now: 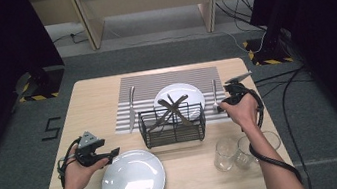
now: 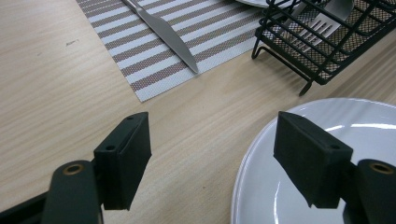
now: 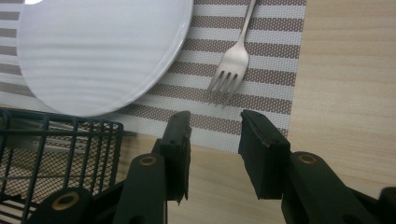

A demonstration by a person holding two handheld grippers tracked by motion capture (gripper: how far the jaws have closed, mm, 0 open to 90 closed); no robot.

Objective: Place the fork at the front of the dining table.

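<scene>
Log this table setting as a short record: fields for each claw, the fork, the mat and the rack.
left claw: open, empty, over the near plate's rim
right claw: open, empty, just short of the fork's prongs
fork: flat on the striped mat, right of the far plate
knife: on the mat's left side
rack: wire, holds cutlery
glasses: near right
</scene>
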